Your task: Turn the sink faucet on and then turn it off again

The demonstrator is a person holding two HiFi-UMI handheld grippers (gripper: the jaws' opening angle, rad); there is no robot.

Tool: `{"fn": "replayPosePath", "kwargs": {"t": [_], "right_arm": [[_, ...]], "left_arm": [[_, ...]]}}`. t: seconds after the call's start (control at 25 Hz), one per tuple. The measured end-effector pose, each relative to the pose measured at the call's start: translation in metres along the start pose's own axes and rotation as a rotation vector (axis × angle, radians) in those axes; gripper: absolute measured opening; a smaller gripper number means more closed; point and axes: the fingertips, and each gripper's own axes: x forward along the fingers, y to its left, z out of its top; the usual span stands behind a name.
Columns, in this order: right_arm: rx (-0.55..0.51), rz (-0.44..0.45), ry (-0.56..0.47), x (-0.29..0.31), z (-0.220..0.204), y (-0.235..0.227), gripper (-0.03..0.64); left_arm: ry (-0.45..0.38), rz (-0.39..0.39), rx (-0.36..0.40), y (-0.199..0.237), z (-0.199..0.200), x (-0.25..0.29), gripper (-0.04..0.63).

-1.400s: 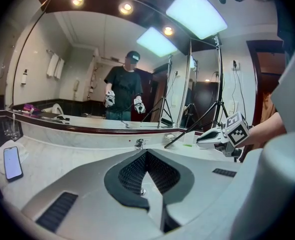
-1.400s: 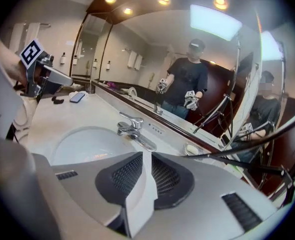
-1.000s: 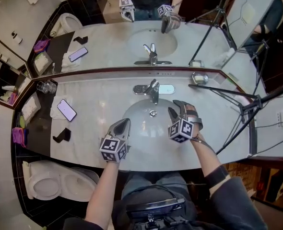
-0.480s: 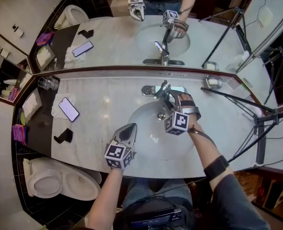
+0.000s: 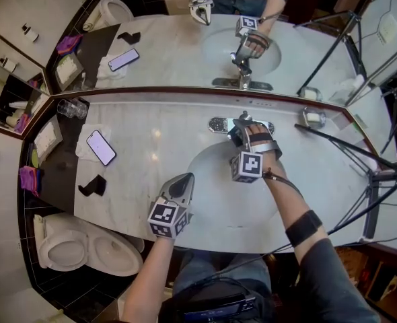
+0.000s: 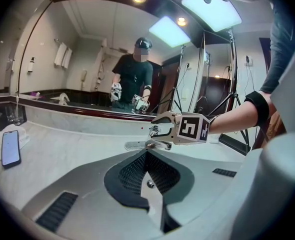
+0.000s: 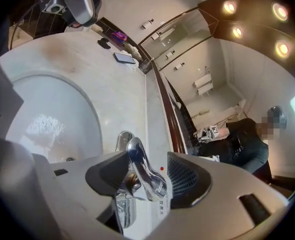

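Note:
The chrome faucet (image 5: 220, 124) stands behind the white sink basin (image 5: 208, 194). My right gripper (image 5: 241, 134) is at the faucet, one jaw on either side of the lever (image 7: 145, 176). Its jaws have just been opening wide, then eased in slightly. A gap shows beside the lever, so the gripper is open and not pressing. In the left gripper view the right gripper (image 6: 156, 128) hovers just over the faucet (image 6: 146, 145). My left gripper (image 5: 182, 184) hangs shut and empty over the basin's near left rim, its tips (image 6: 146, 156) pointing toward the faucet.
A phone (image 5: 101, 147) lies on a white cloth at the counter's left, with a small black object (image 5: 92, 186) nearer and a glass (image 5: 69, 108) by the mirror. A metal soap dish (image 5: 314, 118) and tripod legs (image 5: 346, 155) are at the right. A toilet (image 5: 77, 247) stands lower left.
My right gripper has moved away from me across the basin to the faucet, rolled, and now straddles the lever. The left gripper has sunk slightly.

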Motion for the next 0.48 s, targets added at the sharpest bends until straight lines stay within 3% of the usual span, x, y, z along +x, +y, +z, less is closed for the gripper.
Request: {"fn": "replayPosePath", "kwargs": {"t": [0.04, 0.12, 0.28, 0.48], "right_arm": [[-0.014, -0.006, 0.0, 0.0023, 0.0015, -0.0028, 0.237], [-0.01, -0.004, -0.002, 0.0062, 0.0028, -0.0058, 0.232], [0.052, -0.014, -0.017, 0.0052, 0.0021, -0.0105, 0.179], [0.095, 0.018, -0.012, 0.0058, 0.0002, -0.0094, 0.179]], "left_arm": [[0.0, 0.003, -0.005, 0.0011, -0.0012, -0.0002, 0.003], [0.002, 0.008, -0.014, 0.0029, -0.0036, -0.0005, 0.003], [0.002, 0.014, -0.022, 0.005, -0.0059, -0.0022, 0.003], [0.001, 0.018, -0.023, 0.0074, -0.0065, -0.0039, 0.003]]}}
